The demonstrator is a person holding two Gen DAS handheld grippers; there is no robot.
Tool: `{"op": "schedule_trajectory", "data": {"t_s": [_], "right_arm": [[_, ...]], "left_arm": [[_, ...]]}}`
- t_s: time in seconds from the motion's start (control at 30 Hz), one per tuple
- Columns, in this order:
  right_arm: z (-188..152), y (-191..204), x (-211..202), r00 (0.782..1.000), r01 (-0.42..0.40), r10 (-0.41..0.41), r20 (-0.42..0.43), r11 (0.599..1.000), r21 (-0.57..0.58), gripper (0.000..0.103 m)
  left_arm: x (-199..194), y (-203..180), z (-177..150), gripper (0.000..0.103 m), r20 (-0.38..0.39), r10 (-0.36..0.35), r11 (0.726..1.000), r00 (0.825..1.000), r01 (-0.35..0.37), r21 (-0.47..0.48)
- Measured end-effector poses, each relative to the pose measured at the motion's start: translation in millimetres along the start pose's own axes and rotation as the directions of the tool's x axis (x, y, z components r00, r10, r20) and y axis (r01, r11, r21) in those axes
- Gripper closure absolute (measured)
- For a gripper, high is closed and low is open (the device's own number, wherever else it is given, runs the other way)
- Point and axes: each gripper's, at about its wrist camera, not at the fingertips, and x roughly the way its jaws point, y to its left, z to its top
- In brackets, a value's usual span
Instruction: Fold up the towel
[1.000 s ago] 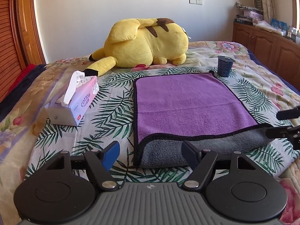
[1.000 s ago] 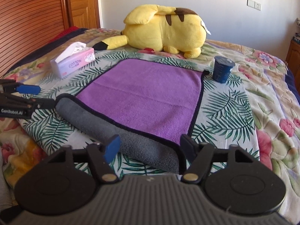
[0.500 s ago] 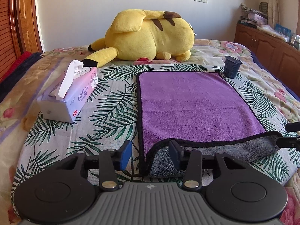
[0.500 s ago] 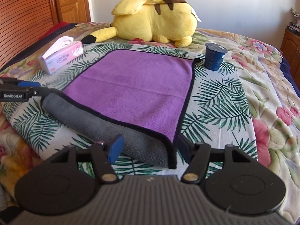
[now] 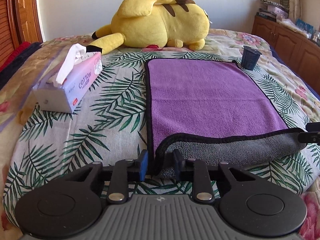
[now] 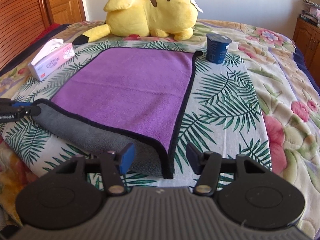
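A purple towel (image 5: 204, 96) with a black hem and grey underside lies flat on the bed; its near edge is rolled over, grey side up (image 5: 230, 150). My left gripper (image 5: 160, 165) straddles the near left corner, its jaws narrowed around the cloth, touching or nearly so. My right gripper (image 6: 160, 158) is open, with the near right corner of the towel (image 6: 130, 94) between its fingers, untouched. Each gripper shows at the edge of the other view.
A yellow plush toy (image 5: 160, 22) lies beyond the towel. A pink tissue box (image 5: 70, 86) sits left of it. A dark blue cup (image 6: 218, 48) stands at the far right corner. The flowered bedspread (image 6: 230, 104) extends right; wooden cabinets (image 5: 290, 42) stand beyond.
Both grippers moved forward onto the towel's near corners. The left jaws narrowed from wide open to close around the corner. The right jaws stayed open.
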Motion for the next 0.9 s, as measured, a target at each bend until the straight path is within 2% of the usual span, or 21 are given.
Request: {"op": "schedule_trajectory", "data": {"t_s": [0.4,0.47,0.53,0.63,0.73,0.8,0.9], "right_arm": [[-4,-3,11,0.997,-0.039,0.041,-0.067,0.999,0.024,0.049],[-4,-3,11,0.996,-0.048,0.049,-0.07,0.998,0.027,0.054],[-4,-2,12,0.996,-0.054,0.056,-0.071,0.998,0.028,0.069],[-5,-2,12,0.996,-0.056,0.058,-0.074,0.998,0.023,0.08],[-4,-3,11,0.996,-0.058,0.059,-0.071,0.998,0.024,0.085],[-4,-3,11,0.996,-0.055,0.056,-0.067,0.998,0.022,0.094],[-4,-3,10,0.998,-0.038,0.039,-0.056,0.999,0.026,0.096]], "left_arm": [[3,-4,-3,0.103,-0.008,0.01,1.0,1.0,-0.01,0.008],[3,-4,-3,0.103,-0.008,0.01,1.0,1.0,-0.01,0.009],[3,-4,-4,0.103,-0.007,0.009,1.0,1.0,-0.009,0.009],[3,-4,-4,0.103,-0.007,0.007,1.0,1.0,-0.007,0.009],[2,-5,-4,0.103,0.0,0.004,1.0,1.0,-0.004,0.012],[0,-6,-3,0.103,0.011,0.003,1.0,1.0,-0.003,0.008],[-3,-6,-2,0.103,0.027,-0.003,1.0,1.0,0.003,0.002]]}}
